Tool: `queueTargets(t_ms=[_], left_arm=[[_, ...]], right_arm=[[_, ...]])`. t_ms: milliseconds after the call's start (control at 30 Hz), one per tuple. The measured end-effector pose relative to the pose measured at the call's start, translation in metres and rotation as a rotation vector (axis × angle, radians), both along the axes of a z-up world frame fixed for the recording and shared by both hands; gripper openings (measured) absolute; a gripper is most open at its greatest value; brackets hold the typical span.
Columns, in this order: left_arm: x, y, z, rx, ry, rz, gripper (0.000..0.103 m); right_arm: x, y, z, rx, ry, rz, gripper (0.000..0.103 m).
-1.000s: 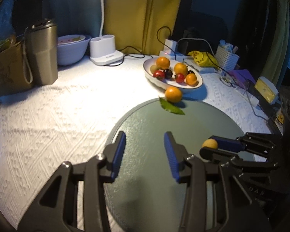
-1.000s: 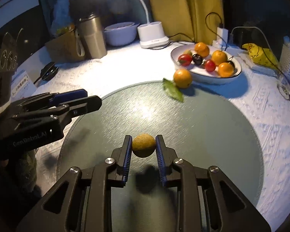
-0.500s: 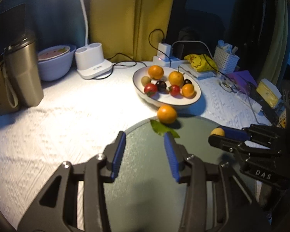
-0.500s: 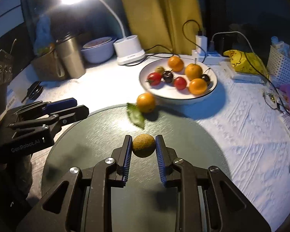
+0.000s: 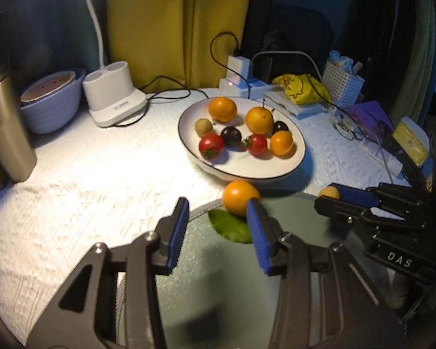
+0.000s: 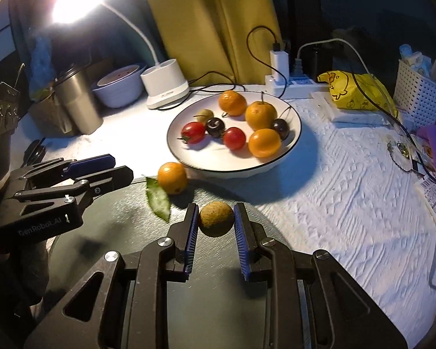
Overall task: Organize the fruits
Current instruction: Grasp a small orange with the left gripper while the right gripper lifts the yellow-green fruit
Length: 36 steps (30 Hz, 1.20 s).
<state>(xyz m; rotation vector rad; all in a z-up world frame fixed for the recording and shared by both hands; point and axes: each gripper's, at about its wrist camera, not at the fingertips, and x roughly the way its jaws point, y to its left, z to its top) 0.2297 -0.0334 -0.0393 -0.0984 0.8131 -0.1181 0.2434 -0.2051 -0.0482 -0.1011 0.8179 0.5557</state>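
Here the right tongs clench a small brownish fruit, while the left tongs gape empty near the plate.

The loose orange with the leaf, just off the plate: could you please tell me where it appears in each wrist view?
Left wrist view: the loose orange sits centre, just below the white plate, partly behind this gripper's right-hand finger.
Right wrist view: the orange sits left of centre, below the plate's left rim.
Shared landmark: the white plate of fruit.
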Motion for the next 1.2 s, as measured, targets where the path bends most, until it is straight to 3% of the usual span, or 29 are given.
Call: queueTargets(t_ms=[300, 433, 733, 800, 867, 933, 1200], left_arm=[[0.022, -0.008, -0.013, 0.022, 0.034, 0.004, 0.043], [0.028, -0.012, -0.014, 0.039, 0.034, 0.012, 0.064], [0.037, -0.024, -0.022, 0.036, 0.072, -0.035, 0.064], [0.039, -0.027, -0.024, 0.047, 0.076, -0.039, 0.063], [0.041, -0.030, -0.027, 0.058, 0.079, -0.042, 0.046], [0.043, -0.032, -0.028, 0.062, 0.088, -0.049, 0.039], [0.037, -0.034, -0.019, 0.050, 0.062, -0.068, 0.039]], right_arm=[[0.018, -0.012, -0.005, 0.021, 0.009, -0.017, 0.026], [0.024, -0.018, -0.007, 0.029, 0.015, -0.022, 0.026], [0.030, -0.028, -0.010, 0.047, 0.023, -0.032, 0.026], [0.030, -0.029, -0.010, 0.049, 0.023, -0.033, 0.026], [0.030, -0.029, -0.009, 0.048, 0.022, -0.034, 0.026], [0.030, -0.030, -0.009, 0.049, 0.021, -0.038, 0.026], [0.028, -0.032, -0.005, 0.044, 0.012, -0.045, 0.026]])
